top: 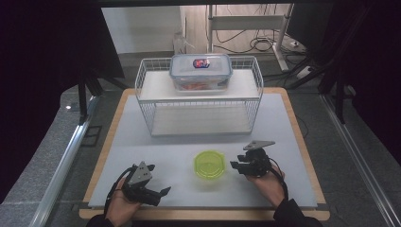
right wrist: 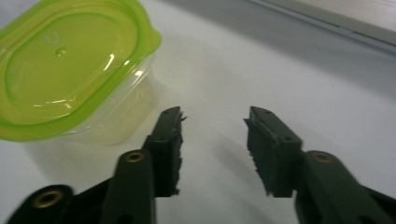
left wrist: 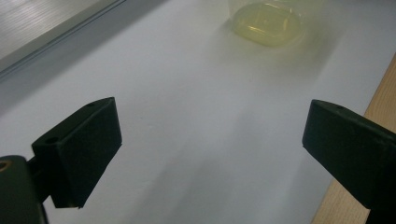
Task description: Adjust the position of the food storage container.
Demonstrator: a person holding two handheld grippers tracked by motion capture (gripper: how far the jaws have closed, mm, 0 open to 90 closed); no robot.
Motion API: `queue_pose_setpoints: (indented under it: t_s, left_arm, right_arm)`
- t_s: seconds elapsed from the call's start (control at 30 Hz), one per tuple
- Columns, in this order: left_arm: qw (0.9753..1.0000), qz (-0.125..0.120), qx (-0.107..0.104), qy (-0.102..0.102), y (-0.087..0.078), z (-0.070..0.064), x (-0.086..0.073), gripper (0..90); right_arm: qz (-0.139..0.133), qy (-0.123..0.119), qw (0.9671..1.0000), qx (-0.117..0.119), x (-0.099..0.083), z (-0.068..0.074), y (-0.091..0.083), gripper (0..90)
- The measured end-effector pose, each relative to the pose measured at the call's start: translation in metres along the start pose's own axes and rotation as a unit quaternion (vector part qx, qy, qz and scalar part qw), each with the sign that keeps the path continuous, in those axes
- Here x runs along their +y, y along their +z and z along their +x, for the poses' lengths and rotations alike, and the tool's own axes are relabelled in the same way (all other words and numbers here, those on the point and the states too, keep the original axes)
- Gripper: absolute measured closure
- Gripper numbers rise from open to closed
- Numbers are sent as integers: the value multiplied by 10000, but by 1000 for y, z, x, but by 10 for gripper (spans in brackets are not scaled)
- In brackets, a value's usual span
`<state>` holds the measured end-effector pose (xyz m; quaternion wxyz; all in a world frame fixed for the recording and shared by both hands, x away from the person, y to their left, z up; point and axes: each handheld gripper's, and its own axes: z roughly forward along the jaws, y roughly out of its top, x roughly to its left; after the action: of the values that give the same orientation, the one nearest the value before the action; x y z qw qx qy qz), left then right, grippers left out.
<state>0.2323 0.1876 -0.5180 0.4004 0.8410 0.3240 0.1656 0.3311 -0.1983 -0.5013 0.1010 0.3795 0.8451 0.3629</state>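
Green-lidded container (top: 209, 165) sits on the tabletop (top: 142, 142) in the lower middle of the high view, just left of the right gripper (top: 240, 166), whose jaws stand open and empty; in the right gripper view the tub fills the upper left, close beside the left jaw. Left gripper (top: 163, 191), lower left of the high view, also has its jaws spread wide with nothing between them. Farther up, a white wire rack (top: 156, 106) carries a clear lidded box (top: 200, 71) on its top shelf.
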Motion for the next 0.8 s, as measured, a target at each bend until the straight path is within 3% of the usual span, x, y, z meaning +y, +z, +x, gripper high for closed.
queue_pose_setpoints:
  t_s: [0.33, 0.8]
  left_arm:
    - [10000, 48, 41, 42, 1, 0, -1, 46]
    - [10000, 61, 39, 42, 1, 0, -1, 46]
  right_arm:
    - [-266, 29, 9996, -50, 1, -13, -12, 288]
    - [-273, 14, 9996, 16, -1, -16, -10, 116]
